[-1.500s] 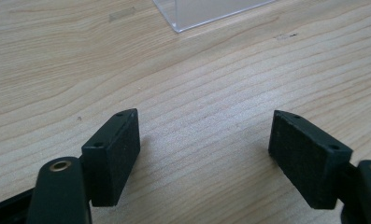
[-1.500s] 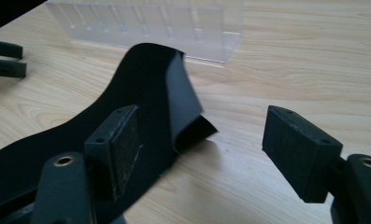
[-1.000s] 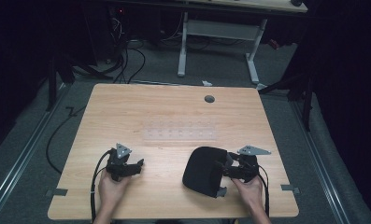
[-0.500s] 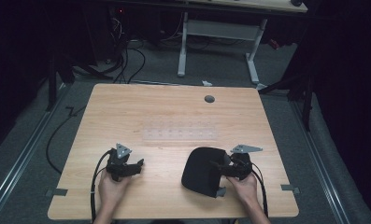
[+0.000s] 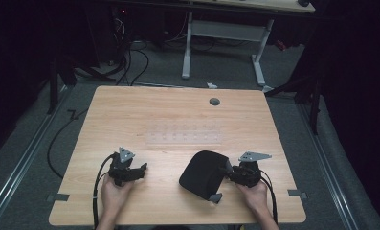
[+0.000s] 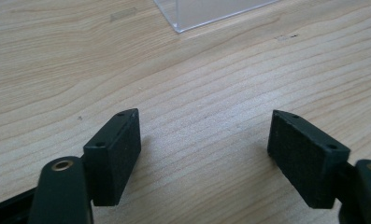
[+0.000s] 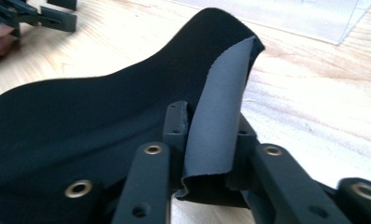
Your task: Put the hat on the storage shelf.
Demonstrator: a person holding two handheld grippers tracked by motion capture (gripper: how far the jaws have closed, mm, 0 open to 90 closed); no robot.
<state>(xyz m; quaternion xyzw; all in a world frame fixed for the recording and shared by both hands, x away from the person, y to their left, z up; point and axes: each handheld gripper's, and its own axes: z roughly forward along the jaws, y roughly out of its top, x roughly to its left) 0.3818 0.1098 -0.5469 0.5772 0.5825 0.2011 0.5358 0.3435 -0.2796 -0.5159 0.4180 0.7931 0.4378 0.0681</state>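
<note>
Since the earlier frames the right gripper (image 5: 227, 171) has nudged in toward the black mouse pad (image 5: 203, 174) and its jaws have just been closing; they now pinch the pad's raised right edge, grey underside (image 7: 218, 121) folded up between the pads. Left gripper (image 5: 140, 168) unchanged, same spot near the front left of the table.

Mouse pad sits on the front right part of the wooden table (image 5: 178, 117), its right edge lifted and curled, the rest lying on the wood. Left gripper jaws spread wide, nothing between them, bare wood under them in the left gripper view; its pads (image 6: 120, 154) hover just off the surface.

Around: a clear plastic sheet (image 5: 185, 138) lies flat mid-table, just behind the pad and both grippers, apart from the pad. Its corner (image 6: 206, 11) shows ahead of the left gripper. Grommet hole (image 5: 214, 101) near the far edge, well clear. Tape marks at the front corners (image 5: 57, 197).

Nothing stands between the two grippers; open wood there. Far half of table free. Pad's front edge is near the table's front edge, and the right hand (image 5: 252, 195) sits close to that edge. Floor cables and a second desk's legs (image 5: 187, 48) beyond the far edge.
</note>
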